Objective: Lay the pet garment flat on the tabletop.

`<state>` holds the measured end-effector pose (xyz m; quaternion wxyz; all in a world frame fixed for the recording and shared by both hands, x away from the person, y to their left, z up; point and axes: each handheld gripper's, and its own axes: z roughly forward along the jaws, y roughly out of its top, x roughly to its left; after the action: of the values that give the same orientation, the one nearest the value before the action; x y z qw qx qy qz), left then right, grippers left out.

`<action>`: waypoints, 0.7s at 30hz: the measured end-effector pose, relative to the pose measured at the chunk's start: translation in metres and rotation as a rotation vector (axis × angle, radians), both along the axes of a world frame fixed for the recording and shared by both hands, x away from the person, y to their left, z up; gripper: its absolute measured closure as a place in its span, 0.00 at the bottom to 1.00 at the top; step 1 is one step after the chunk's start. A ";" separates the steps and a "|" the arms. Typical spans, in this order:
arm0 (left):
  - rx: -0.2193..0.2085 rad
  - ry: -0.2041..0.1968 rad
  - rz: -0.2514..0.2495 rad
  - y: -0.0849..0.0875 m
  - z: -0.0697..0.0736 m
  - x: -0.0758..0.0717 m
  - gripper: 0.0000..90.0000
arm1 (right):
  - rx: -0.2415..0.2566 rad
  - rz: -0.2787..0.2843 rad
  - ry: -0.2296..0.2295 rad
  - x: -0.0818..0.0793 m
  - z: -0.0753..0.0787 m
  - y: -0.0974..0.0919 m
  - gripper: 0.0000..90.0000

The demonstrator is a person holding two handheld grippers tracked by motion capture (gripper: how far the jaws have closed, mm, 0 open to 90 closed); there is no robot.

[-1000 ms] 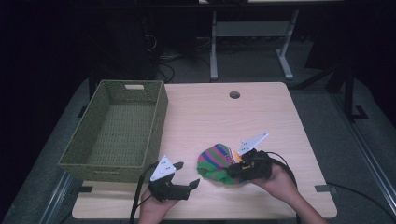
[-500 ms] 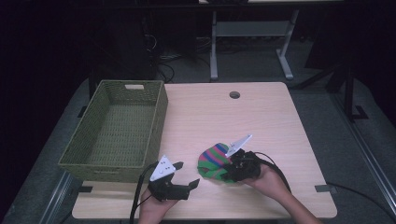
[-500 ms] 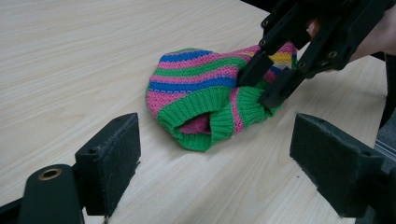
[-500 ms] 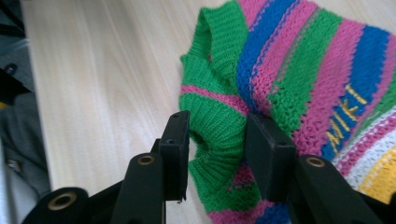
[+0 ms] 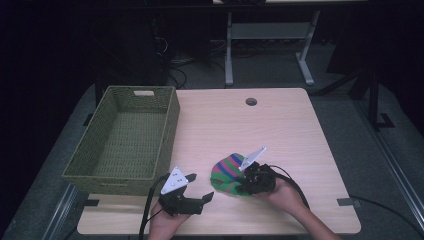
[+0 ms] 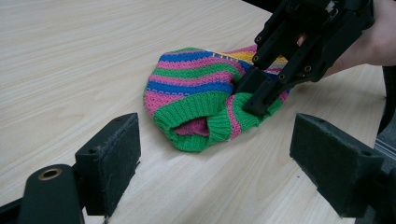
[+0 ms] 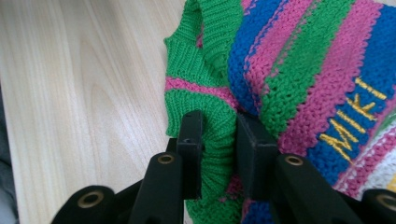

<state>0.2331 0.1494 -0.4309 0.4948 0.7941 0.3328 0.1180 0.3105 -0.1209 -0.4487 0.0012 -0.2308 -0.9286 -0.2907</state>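
A striped knitted hat (image 5: 227,172) lies on the near part of the wooden table (image 5: 280,130), close to the front edge and well apart from the green woven basket (image 5: 125,140) at the table's left side. The hat has pink, blue and green bands and a green ribbed cuff (image 6: 196,109), with yellow lettering stitched on 1 blue band.

The right gripper (image 5: 248,184) reaches in from the person's right hand (image 5: 285,192) and its 2 jaws have just been closing; in the right gripper view they pinch a fold of the green cuff (image 7: 217,126) between the pads.

The left gripper (image 5: 202,197) sits low by the front edge, just beside the hat. Its jaws stand wide apart with only bare table between them, pointing toward the hat's open cuff.
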 end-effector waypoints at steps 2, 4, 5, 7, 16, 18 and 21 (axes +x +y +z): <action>-0.001 0.001 0.001 0.000 0.000 0.000 0.18 | 0.007 -0.004 0.007 0.001 0.000 -0.001 0.84; 0.000 -0.001 0.000 0.000 0.000 0.000 0.18 | 0.017 -0.006 0.015 0.002 0.002 -0.003 0.88; 0.000 -0.003 -0.001 0.000 0.000 0.000 0.18 | 0.017 -0.006 0.015 0.002 0.002 -0.003 0.88; 0.003 0.000 -0.003 0.000 0.000 0.000 0.18 | 0.032 0.005 0.015 0.000 0.005 -0.004 0.90; -0.005 -0.001 -0.020 -0.002 0.000 0.000 0.18 | 0.080 -0.004 0.025 -0.009 0.020 -0.010 0.91; -0.006 0.000 -0.022 -0.002 0.000 0.000 0.18 | 0.081 -0.003 0.016 -0.010 0.023 -0.011 0.91; -0.009 -0.001 -0.026 -0.002 0.000 0.001 0.18 | 0.113 -0.007 0.014 -0.012 0.032 -0.015 0.91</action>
<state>0.2340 0.1475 -0.4305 0.4998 0.7961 0.3228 0.1107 0.2984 -0.1357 -0.4164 0.0196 -0.2357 -0.9098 -0.3411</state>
